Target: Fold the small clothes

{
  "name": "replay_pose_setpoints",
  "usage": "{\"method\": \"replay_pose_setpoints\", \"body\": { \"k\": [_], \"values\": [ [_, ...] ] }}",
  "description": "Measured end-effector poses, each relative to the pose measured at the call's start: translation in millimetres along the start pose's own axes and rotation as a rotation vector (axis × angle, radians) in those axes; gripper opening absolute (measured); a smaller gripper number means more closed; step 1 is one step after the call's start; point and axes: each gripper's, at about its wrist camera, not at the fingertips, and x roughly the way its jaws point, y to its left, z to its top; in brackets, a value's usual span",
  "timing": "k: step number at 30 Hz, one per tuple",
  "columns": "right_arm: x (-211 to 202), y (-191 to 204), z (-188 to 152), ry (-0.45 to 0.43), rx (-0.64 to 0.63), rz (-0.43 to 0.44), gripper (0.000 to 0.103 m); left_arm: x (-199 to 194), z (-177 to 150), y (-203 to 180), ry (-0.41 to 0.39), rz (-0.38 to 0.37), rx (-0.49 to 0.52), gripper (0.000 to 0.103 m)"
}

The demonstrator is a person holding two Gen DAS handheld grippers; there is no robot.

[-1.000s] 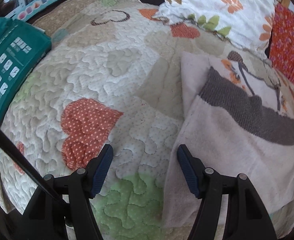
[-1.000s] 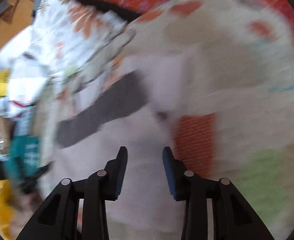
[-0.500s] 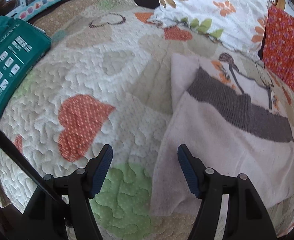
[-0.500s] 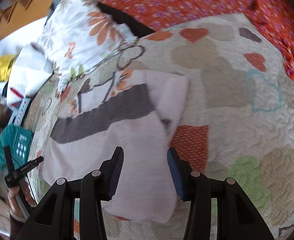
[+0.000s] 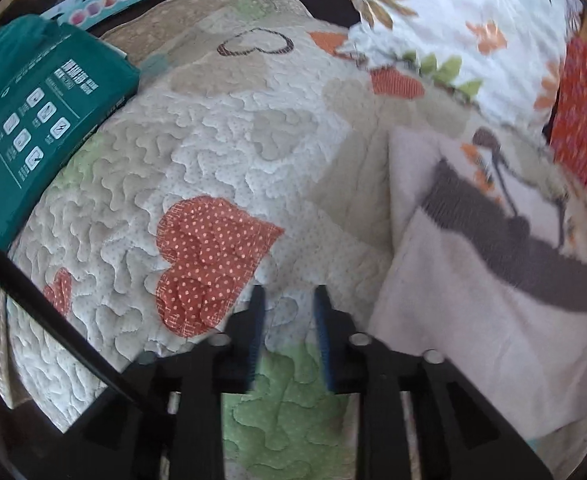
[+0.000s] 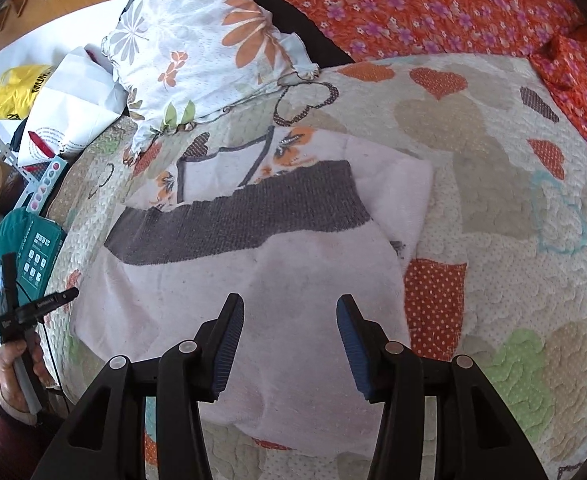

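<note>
A pale pink garment (image 6: 253, 280) with a grey waistband (image 6: 245, 216) lies folded flat on the heart-patterned quilt (image 6: 493, 184). A white piece with orange flowers (image 6: 293, 148) shows from under its far edge. My right gripper (image 6: 289, 308) hovers above the pink cloth; its jaws are opening and nothing is between them. In the left wrist view the garment (image 5: 473, 320) lies to the right. My left gripper (image 5: 287, 296) is over bare quilt (image 5: 213, 140) beside it, its jaws closing with a narrow gap and nothing between them.
A teal package (image 5: 33, 128) lies at the quilt's left edge. A floral pillow (image 6: 197, 48) and an orange flowered blanket (image 6: 453, 4) sit at the far side. White and yellow bags (image 6: 53, 92) lie beyond the bed. A hand (image 6: 17, 364) holds the left gripper's handle.
The left jaws have drawn much closer together and sit over the quilt, left of the garment. The right gripper has pulled back over the pink cloth and its jaws have widened a little.
</note>
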Motion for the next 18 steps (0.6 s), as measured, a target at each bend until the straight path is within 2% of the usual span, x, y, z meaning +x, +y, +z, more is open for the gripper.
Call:
{"method": "replay_pose_setpoints", "body": {
  "k": [2,8,12,18],
  "values": [
    [-1.1,3.8,0.1,-0.006,-0.010,-0.004,0.054,-5.2,1.8,-0.7,-0.021,-0.012,-0.011,0.044],
    [2.3,12.8,-1.7,0.000,-0.027,0.000,0.056,-6.2,3.6,-11.6,-0.018,-0.076,0.005,0.056],
    [6.5,15.8,-3.5,0.012,-0.038,-0.002,0.057,-1.0,1.3,-16.6,0.021,-0.122,0.001,0.059],
    [7.4,16.7,-3.9,0.014,-0.040,-0.002,0.057,9.2,-1.3,-21.0,0.060,-0.140,-0.005,0.063]
  ]
}}
